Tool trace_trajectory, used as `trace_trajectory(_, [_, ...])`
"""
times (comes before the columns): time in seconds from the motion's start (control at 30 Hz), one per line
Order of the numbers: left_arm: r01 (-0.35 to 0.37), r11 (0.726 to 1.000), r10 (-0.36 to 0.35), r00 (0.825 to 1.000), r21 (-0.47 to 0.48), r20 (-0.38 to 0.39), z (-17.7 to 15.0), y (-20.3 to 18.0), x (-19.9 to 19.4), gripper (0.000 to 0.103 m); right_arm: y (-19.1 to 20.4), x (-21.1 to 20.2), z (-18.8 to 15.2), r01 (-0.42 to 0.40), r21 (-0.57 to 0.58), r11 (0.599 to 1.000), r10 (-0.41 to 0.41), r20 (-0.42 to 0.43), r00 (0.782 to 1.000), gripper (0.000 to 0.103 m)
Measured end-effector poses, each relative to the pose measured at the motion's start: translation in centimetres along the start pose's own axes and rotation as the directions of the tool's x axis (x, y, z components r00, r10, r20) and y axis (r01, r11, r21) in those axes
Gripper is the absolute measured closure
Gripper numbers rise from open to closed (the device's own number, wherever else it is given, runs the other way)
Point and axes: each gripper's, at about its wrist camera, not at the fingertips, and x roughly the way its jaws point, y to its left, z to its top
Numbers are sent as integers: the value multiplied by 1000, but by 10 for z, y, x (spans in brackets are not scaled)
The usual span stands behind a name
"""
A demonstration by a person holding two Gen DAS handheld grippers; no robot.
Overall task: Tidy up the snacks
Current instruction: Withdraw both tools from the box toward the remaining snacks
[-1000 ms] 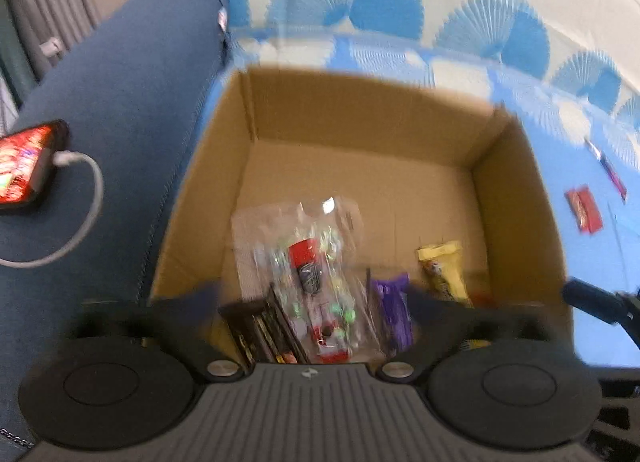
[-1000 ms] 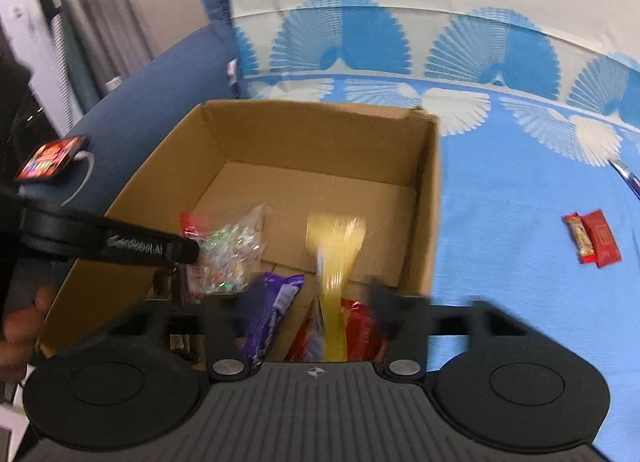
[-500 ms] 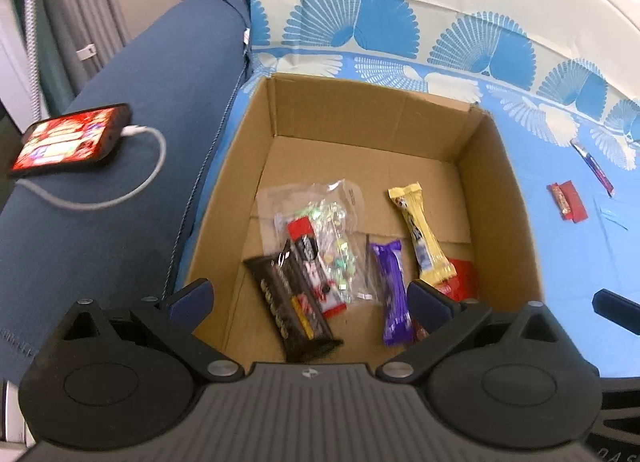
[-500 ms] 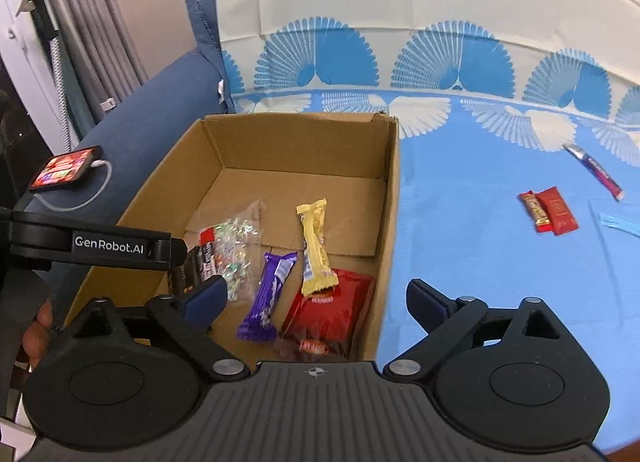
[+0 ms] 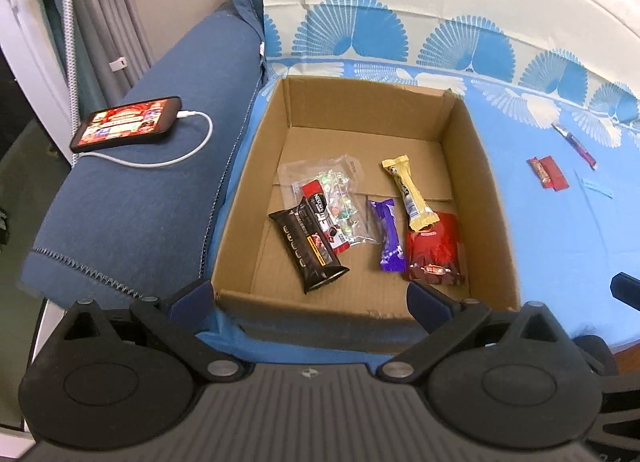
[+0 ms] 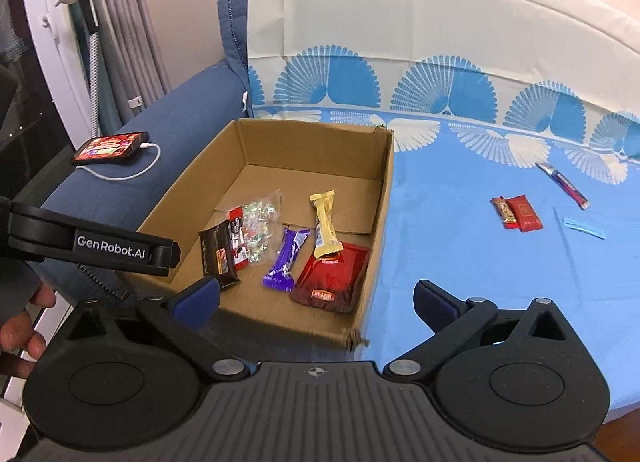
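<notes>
An open cardboard box sits on the blue sheet. Inside lie a black bar, a clear candy bag, a purple bar, a yellow bar and a red packet. Two small red snacks lie on the sheet to the right. My left gripper is open and empty before the box's near wall. My right gripper is open and empty above the box's near right corner.
A phone with a white cable lies on the blue sofa arm at the left. A pen-like stick and a light blue strip lie on the sheet at the far right.
Both grippers have pulled back and up from inside the box. The yellow bar, falling a second ago, now lies in the box. Both grippers are empty.
</notes>
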Motion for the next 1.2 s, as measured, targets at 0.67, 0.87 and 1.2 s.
trace_trajectory(0.67, [-23,999,25,997,-25,74,-37,-10,-64,0,-3,-72,-23,-11,5,1000,10,150,989,0])
trace_trajectory(0.87, [-12,999,9,997,36,73,-38,-30,-70,0,-16,-80,-29,-23,47,999,15,165,986,0])
trace_trajectory(1.2, [-17,997,15,999,73,29,-19,-60,-53,0,-51,-71,-35,-17,151,988,-5,143,990,0])
